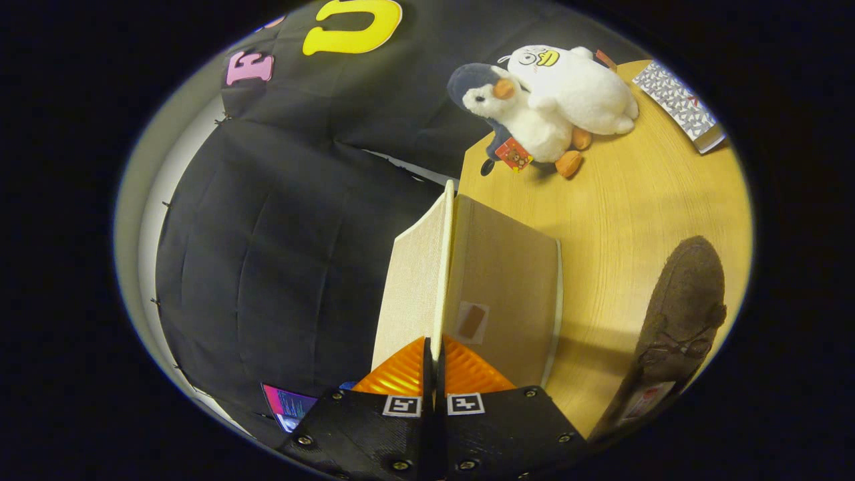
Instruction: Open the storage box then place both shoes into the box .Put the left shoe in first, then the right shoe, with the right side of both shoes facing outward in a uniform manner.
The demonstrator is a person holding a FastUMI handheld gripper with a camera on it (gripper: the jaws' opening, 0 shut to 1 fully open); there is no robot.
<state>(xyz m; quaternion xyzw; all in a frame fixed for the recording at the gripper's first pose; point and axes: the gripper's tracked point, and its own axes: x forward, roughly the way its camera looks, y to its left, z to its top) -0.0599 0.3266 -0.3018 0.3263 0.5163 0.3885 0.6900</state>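
So the lid [417,280] of the box [502,294] is pinched right between the gripper [433,361] fingers, which are closed down narrow on its near edge. It's a thin flat panel, pale woven-fabric look on the one face, with a lighter cream rim running along its edge. It's standing on edge from this angle, and its long axis runs straight away from the gripper toward the booth wall. That's the relation the next bit hangs on: the lid goes dead ahead along the fingers, and the box body sits just beside it on the tabletop side, so I'd guess the lid has to swing away from that body for the opening to clear.

The box itself looks like a stiff beige fabric-covered thing, flat-sided with rounded corners, plus a small brownish patch on a pale square near the fingers.

One shoe [681,314] lies on the tabletop [621,207] off to the box's far side, well apart from the gripper. Dark brown, fuzzy suede-like texture, loafer shape with a little bow, its long axis roughly parallel to the lid. Can't tell if it's the left or right one.

Further back are two soft plush penguins [548,100] stacked together, and a patterned book [678,103] near the wood-grain tabletop's edge.
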